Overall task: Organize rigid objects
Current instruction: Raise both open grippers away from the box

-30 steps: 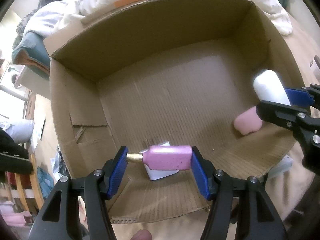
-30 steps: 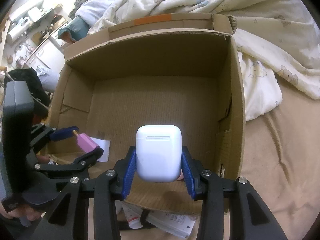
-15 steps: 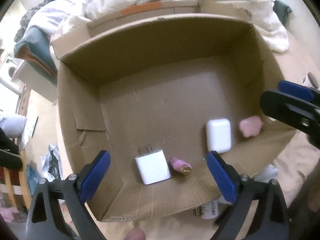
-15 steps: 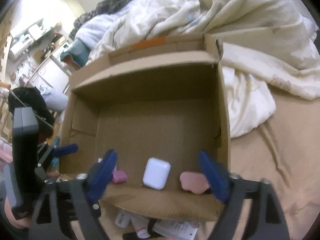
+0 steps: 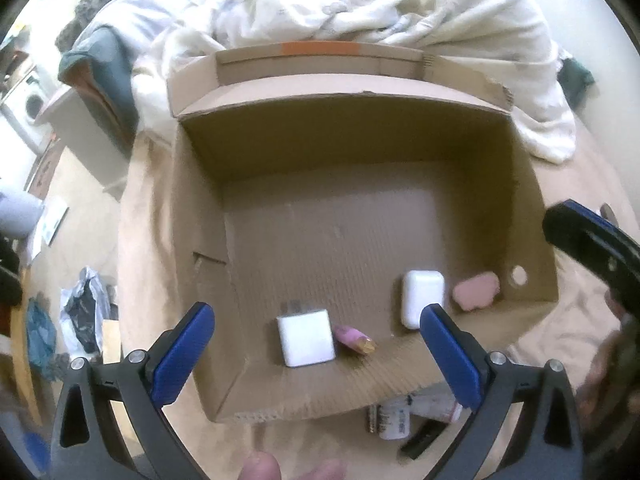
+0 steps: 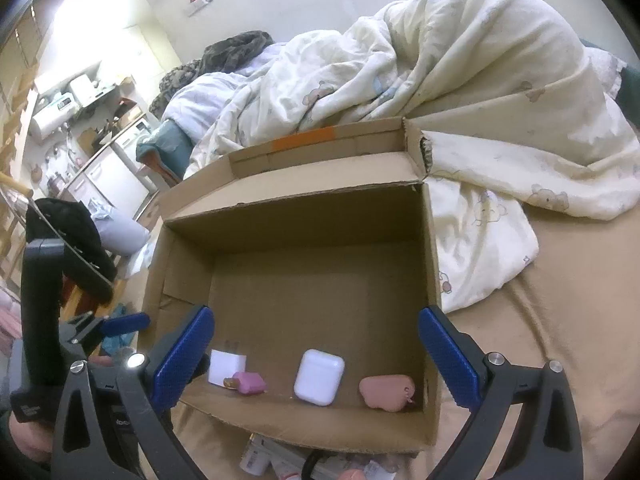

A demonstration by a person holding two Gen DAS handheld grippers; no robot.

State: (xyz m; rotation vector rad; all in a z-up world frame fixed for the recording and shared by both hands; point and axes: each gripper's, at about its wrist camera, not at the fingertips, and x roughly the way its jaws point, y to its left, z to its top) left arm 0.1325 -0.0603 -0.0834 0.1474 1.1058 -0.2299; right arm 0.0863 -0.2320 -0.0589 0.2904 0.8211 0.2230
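Note:
An open cardboard box (image 5: 360, 128) (image 6: 320, 216) sits on a tan bed sheet. On its floor near the front wall lie a white charger cube (image 5: 306, 342) (image 6: 226, 366), a small pink bottle with a gold cap (image 5: 354, 338) (image 6: 248, 383), a white earbud case (image 5: 422, 298) (image 6: 319, 376) and a pink pouch (image 5: 476, 292) (image 6: 386, 392). My left gripper (image 5: 316, 356) is open and empty above the box's front edge. My right gripper (image 6: 314, 356) is open and empty, also above the front edge.
A rumpled cream duvet (image 6: 460, 92) lies behind and right of the box. Small tubes and bottles (image 5: 394, 420) (image 6: 272, 460) lie on the sheet just in front of the box. A person's fingers (image 5: 260, 466) show at the bottom edge. Room furniture stands at far left.
Both grippers opened and let go: the pink bottle and the white earbud case now lie on the box floor. Both grippers have pulled back and up from the box.

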